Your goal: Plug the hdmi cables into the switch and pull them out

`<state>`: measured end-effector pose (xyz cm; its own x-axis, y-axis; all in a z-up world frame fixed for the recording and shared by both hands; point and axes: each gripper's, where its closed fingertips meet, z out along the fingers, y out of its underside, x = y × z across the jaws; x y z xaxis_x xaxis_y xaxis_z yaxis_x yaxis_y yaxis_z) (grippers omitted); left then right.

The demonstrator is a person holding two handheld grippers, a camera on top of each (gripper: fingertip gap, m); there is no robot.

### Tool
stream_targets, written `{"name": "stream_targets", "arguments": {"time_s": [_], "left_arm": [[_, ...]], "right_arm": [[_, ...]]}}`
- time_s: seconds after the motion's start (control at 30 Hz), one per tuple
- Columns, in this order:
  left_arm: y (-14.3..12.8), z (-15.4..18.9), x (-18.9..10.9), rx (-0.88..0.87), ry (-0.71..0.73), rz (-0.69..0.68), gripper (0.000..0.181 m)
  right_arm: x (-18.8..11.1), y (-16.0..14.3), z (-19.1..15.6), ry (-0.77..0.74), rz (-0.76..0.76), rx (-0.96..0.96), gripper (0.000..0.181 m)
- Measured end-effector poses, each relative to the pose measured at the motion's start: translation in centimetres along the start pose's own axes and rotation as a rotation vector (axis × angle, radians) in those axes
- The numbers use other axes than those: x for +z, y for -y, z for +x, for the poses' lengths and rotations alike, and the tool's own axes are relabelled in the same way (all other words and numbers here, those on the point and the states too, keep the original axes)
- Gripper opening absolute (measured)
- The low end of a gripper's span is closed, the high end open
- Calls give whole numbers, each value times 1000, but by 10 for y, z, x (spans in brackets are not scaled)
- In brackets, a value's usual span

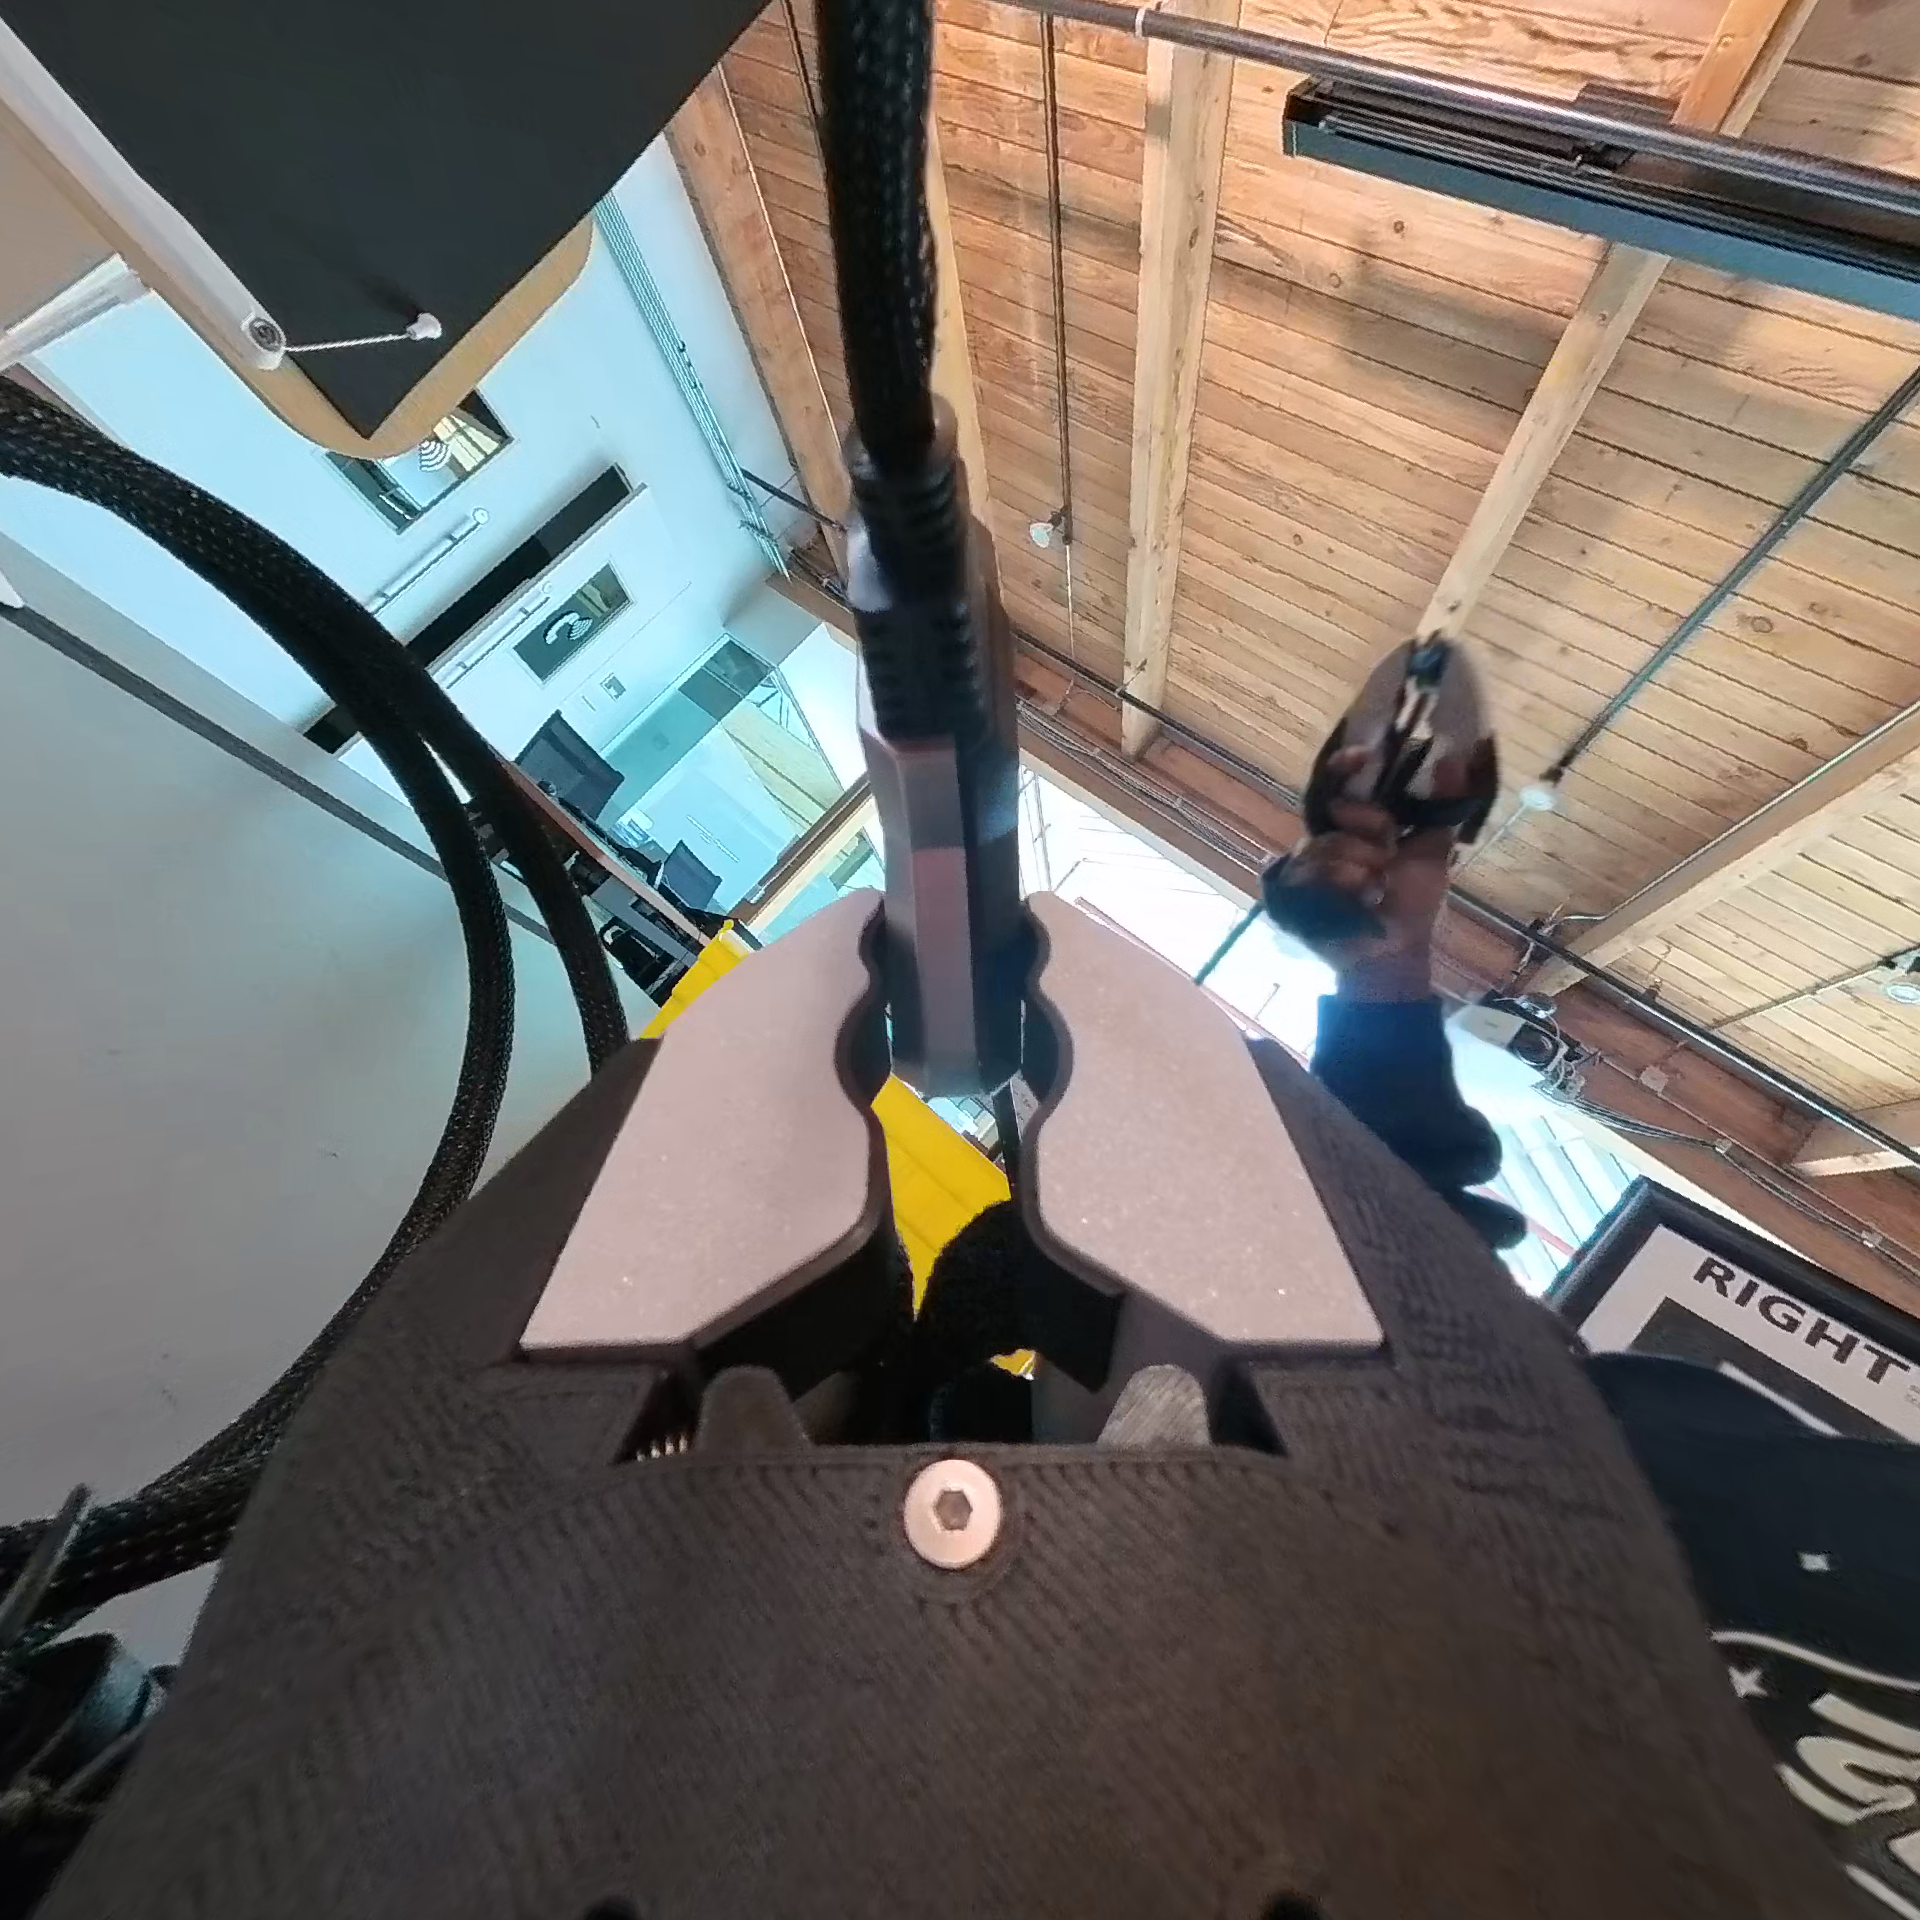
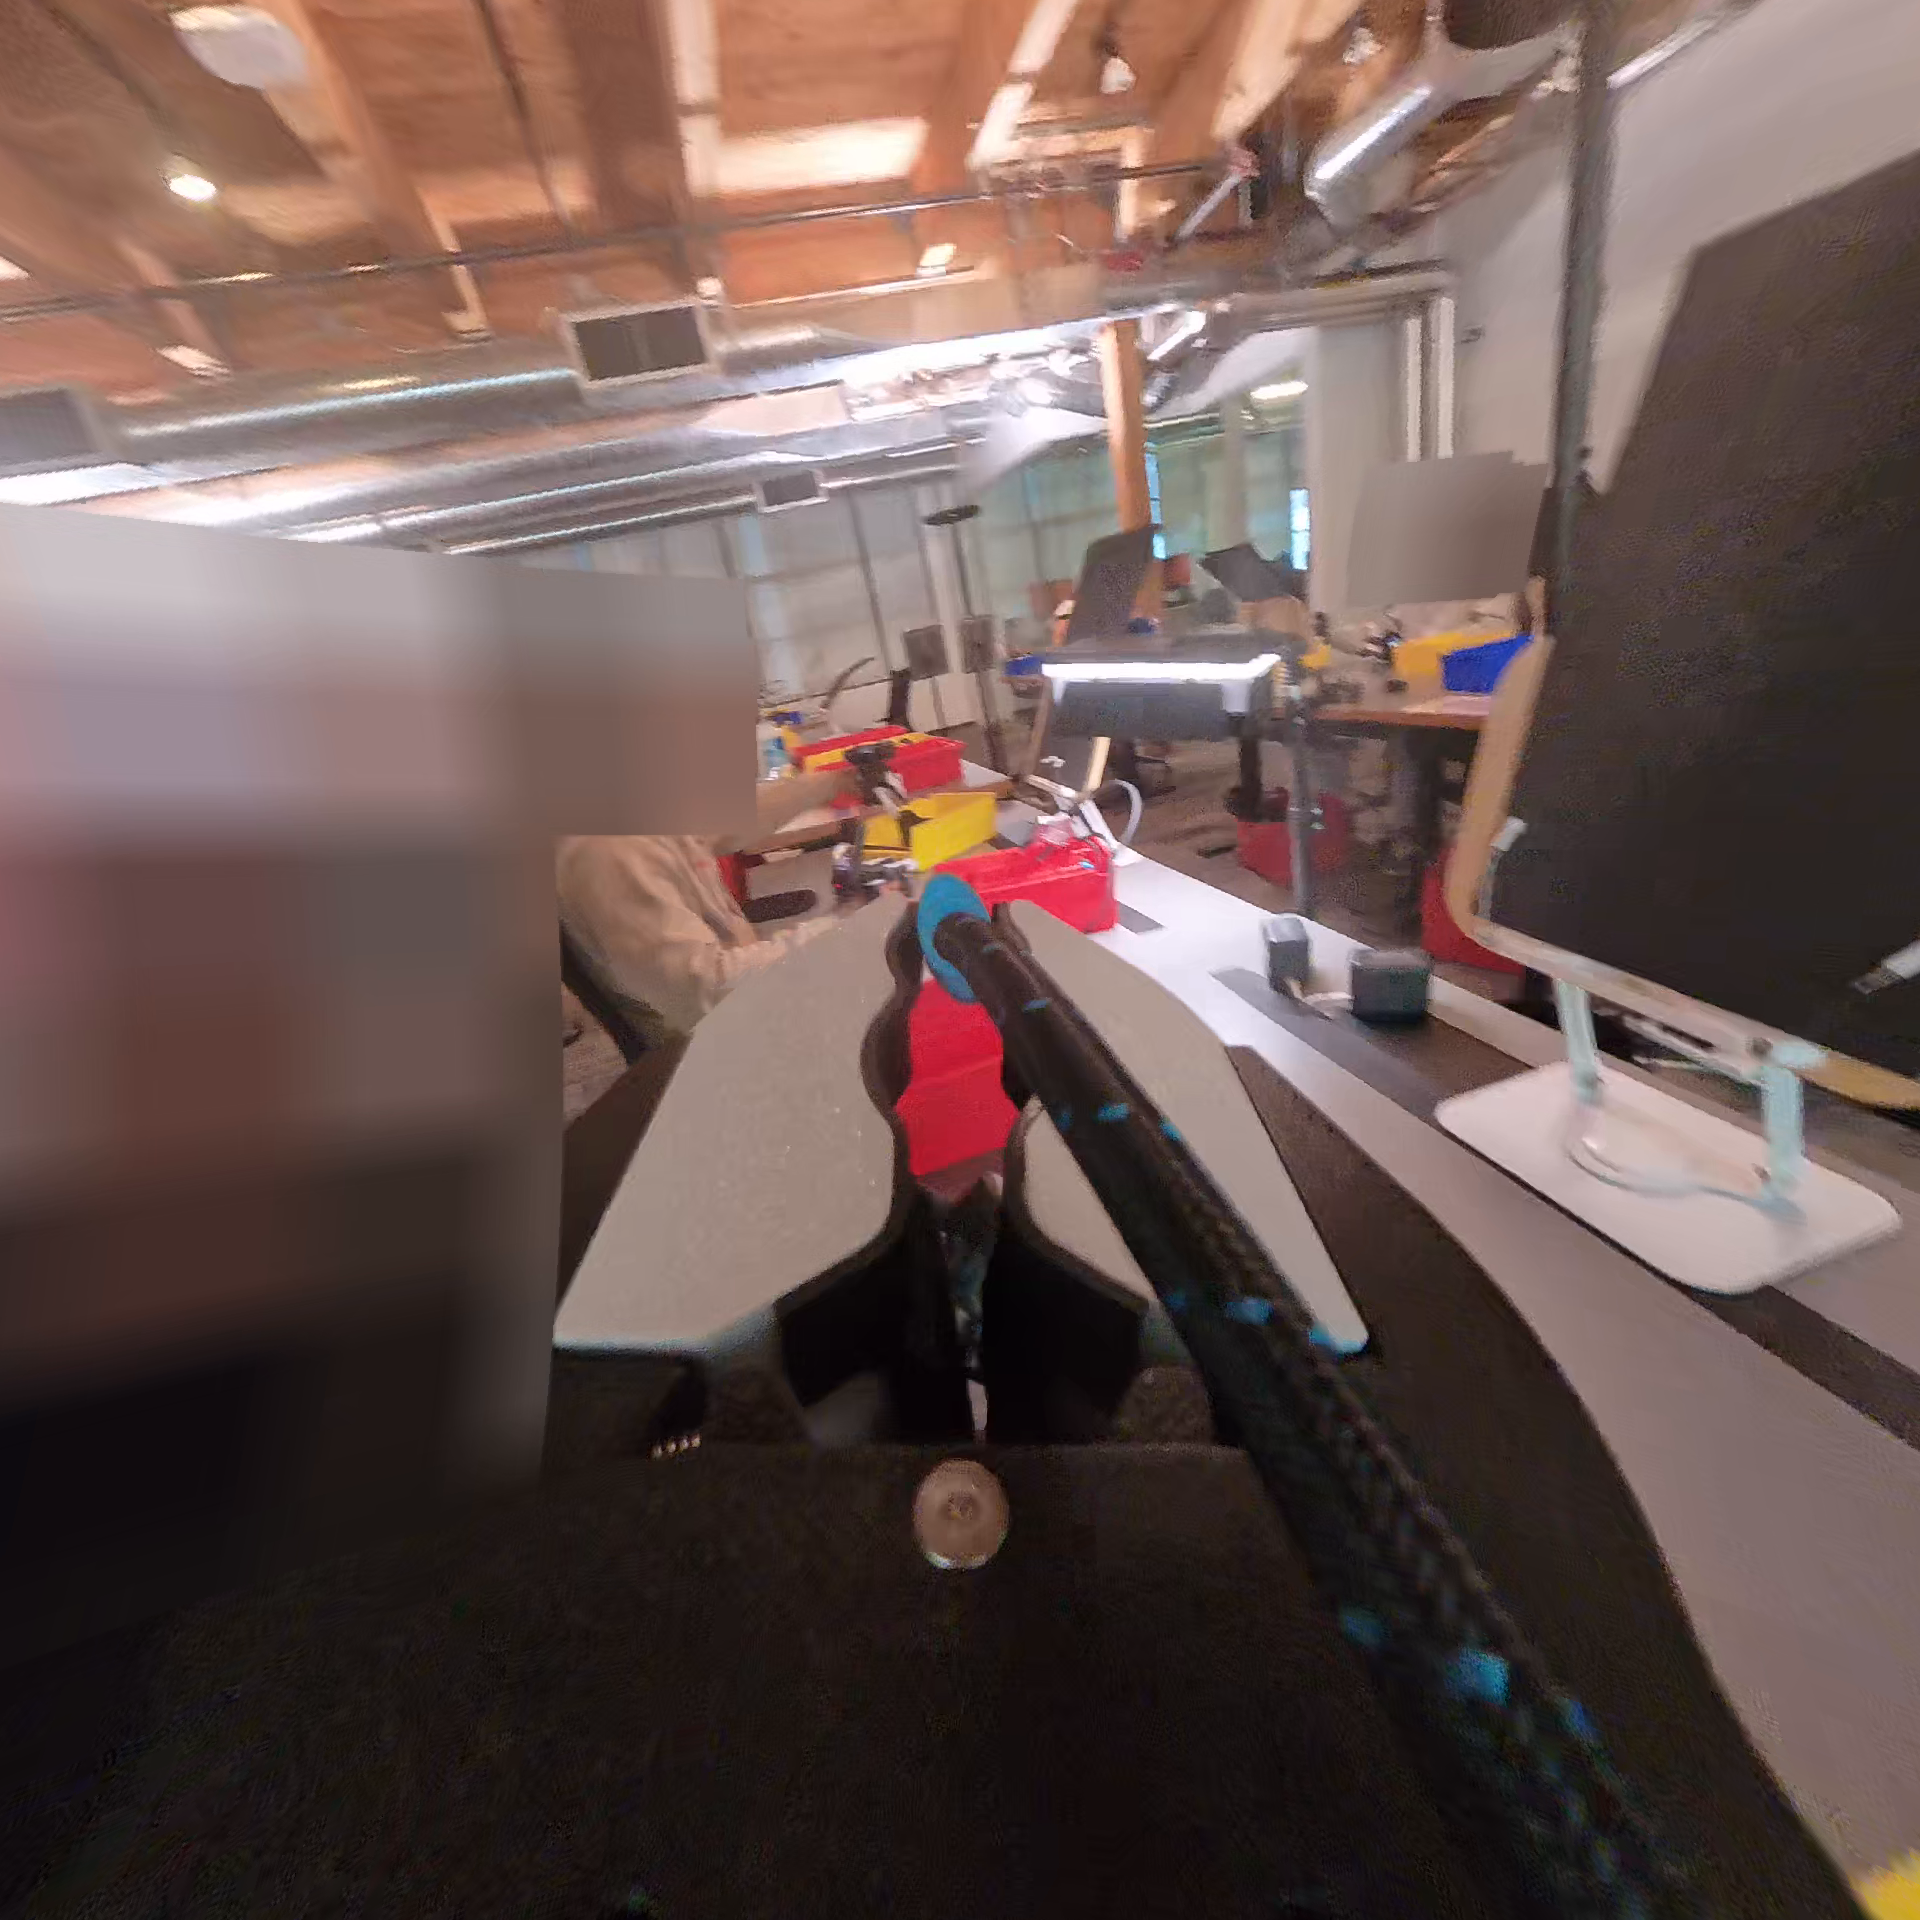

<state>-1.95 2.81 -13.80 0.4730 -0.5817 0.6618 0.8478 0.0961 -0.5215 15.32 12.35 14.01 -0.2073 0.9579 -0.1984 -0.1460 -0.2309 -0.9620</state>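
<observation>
1. Left claw [image 1: 951,997]: closed on the metal shell of a black braided HDMI cable's plug [image 1: 925,831], pointing up at the wooden ceiling.
2. Right claw [image 2: 951,956]: nearly closed around a black-and-blue braided HDMI cable [image 2: 1174,1164] near its blue collar.
3. Switch: not visible in either view.
4. White surface [image 2: 1455,1247]: carries a monitor stand [image 2: 1662,1184].
5. Advice: bring both plugs down level, locate the switch ports, square each plug before pushing.

A wooden ceiling [image 1: 1403,416] runs overhead. Red bins [image 2: 1049,883] and a yellow bin [image 2: 940,826] sit on the bench [image 2: 1195,925] beside a white stand [image 2: 1673,1174].
</observation>
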Motion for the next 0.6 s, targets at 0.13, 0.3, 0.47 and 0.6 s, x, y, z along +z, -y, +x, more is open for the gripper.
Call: {"name": "stream_targets", "arguments": {"time_s": [0.13, 0.3, 0.47, 0.6], "left_arm": [[-1, 1, 0, -3, -4, -4, 20], [-1, 1, 0, -5, -8, -6, 20], [-2, 2, -1, -6, -12, -11, 20], [-2, 3, -1, -6, -15, -11, 20]], "right_arm": [[-29, -15, 31, -78, -12, 15, 13], [-54, -49, 58, -99, 32, 134, 12], [-78, -98, 61, -7, 67, 124, 12], [-93, -148, 70, -49, -37, 92, 12]]}}
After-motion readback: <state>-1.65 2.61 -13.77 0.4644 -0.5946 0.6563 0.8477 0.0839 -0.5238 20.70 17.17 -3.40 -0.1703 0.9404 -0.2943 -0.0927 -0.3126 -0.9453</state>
